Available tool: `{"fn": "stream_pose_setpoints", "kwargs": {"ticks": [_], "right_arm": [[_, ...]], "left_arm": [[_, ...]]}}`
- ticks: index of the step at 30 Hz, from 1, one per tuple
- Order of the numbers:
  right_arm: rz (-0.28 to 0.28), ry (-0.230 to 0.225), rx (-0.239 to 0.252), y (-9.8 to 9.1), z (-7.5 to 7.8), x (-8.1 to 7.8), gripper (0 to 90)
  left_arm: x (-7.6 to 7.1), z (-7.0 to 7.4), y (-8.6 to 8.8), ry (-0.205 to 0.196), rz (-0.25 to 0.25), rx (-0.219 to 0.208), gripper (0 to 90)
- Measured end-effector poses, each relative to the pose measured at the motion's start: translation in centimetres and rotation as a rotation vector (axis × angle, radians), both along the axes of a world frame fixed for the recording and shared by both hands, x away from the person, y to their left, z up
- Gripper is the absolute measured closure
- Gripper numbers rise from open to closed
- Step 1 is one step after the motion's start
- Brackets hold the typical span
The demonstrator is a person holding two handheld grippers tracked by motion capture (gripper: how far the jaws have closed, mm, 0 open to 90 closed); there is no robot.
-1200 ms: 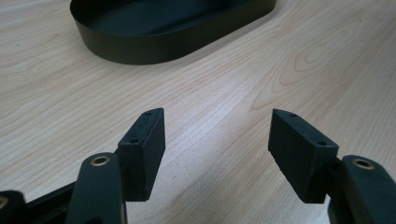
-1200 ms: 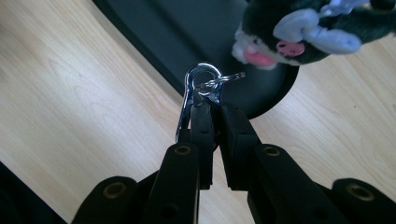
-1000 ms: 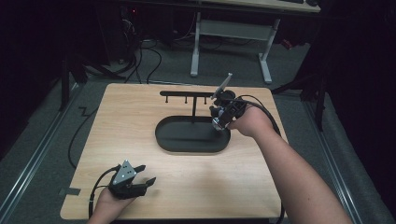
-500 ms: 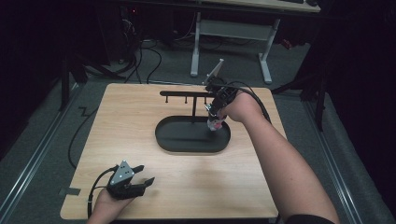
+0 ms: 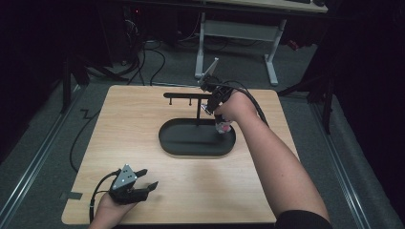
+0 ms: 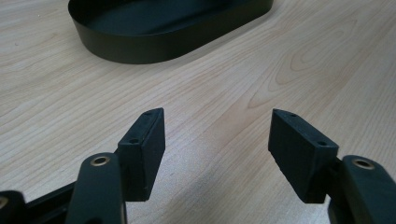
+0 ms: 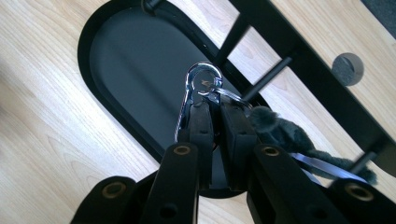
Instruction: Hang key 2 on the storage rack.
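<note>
Keychain clip point(image 7: 198, 95) is pinched in right gripper point(image 7: 215, 109) above the tray point(image 7: 116, 56), near rack pegs point(image 7: 268, 74). Grip's thin, so clip could get twisted/dropped off-peg. Left gripper point(image 6: 215, 140) is parked wide open, nothing held, near side of tray.

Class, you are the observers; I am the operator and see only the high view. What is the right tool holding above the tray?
Observer: The right tool is shut on a silver snap hook, as the right gripper view shows.
Operator: Is anything attached to it?
Observer: A grey fuzzy charm hangs beside the jaws.
Operator: Is the hook on a peg?
Observer: No; its loop is empty, and the nearest peg is beside it.
</note>
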State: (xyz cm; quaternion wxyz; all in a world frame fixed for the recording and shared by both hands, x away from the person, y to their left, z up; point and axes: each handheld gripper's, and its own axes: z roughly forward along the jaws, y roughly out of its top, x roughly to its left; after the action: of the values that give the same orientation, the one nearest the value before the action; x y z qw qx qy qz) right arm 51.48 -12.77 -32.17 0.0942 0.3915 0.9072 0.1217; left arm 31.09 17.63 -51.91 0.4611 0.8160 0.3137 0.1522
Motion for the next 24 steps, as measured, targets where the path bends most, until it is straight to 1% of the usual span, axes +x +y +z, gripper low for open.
{"fn": "stream_pose_setpoints", "kwargs": {"ticks": [3, 5, 8, 9, 11, 12, 13, 14, 15, 16, 18, 20, 21, 22, 23, 24], "right_arm": [[0.010, 0.001, -0.015, 0.3, -0.6, 0.0, 84.9], [-0.008, 0.000, -0.022, 0.3, -1.0, -0.1, 84.9], [-0.018, -0.019, -0.026, -0.1, -1.6, 0.0, 84.8], [-0.036, -0.018, -0.024, -0.2, -1.7, 0.0, 84.8], [-0.048, -0.030, -0.014, -0.6, -1.9, 0.1, 84.7], [-0.073, -0.029, -0.003, -0.9, -2.0, 0.0, 84.4], [-0.084, -0.028, 0.003, -1.0, -2.1, 0.0, 84.1], [-0.097, -0.026, 0.012, -1.2, -2.2, 0.1, 82.3], [-0.096, -0.031, 0.013, -1.3, -2.3, 0.1, 77.2], [-0.112, -0.026, 0.026, -1.4, -2.4, 0.1, 74.1], [-0.106, -0.033, 0.044, -1.6, -2.6, -0.1, 74.5], [-0.125, -0.027, 0.056, -1.6, -2.5, -0.5, 74.2], [-0.108, -0.033, 0.062, -1.8, -2.6, -0.6, 73.9], [-0.120, -0.030, 0.071, -2.0, -2.7, -1.1, 73.0], [-0.104, -0.032, 0.076, -2.3, -2.8, -1.4, 72.3], [-0.108, -0.030, 0.083, -2.5, -3.0, -1.7, 71.6]], "left_arm": [[0.0, 0.0, -0.1, 0.004, -0.004, 0.003, 37.2], [0.0, 0.0, -0.1, 0.003, -0.004, 0.002, 37.2], [0.0, 0.0, -0.1, 0.002, -0.005, 0.004, 37.2], [0.0, -0.1, -0.1, 0.003, -0.005, 0.005, 37.2], [0.0, -0.1, -0.1, 0.005, -0.007, 0.006, 37.2], [0.0, -0.1, -0.2, 0.004, -0.006, 0.006, 37.2], [0.0, -0.1, -0.2, 0.004, -0.007, 0.007, 37.2], [0.0, -0.1, -0.2, 0.006, -0.009, 0.008, 37.2], [0.0, -0.1, -0.2, 0.007, -0.011, 0.012, 37.2], [0.0, -0.1, -0.2, 0.005, -0.010, 0.011, 37.2], [0.0, -0.2, -0.3, 0.006, -0.013, 0.014, 37.2], [0.0, -0.2, -0.3, 0.008, -0.014, 0.017, 37.1], [0.0, -0.2, -0.3, 0.008, -0.013, 0.015, 37.1], [0.0, -0.3, -0.4, 0.006, -0.013, 0.015, 37.1], [0.0, -0.2, -0.3, 0.008, -0.014, 0.017, 37.1], [0.0, -0.2, -0.3, 0.008, -0.015, 0.018, 37.1]]}}
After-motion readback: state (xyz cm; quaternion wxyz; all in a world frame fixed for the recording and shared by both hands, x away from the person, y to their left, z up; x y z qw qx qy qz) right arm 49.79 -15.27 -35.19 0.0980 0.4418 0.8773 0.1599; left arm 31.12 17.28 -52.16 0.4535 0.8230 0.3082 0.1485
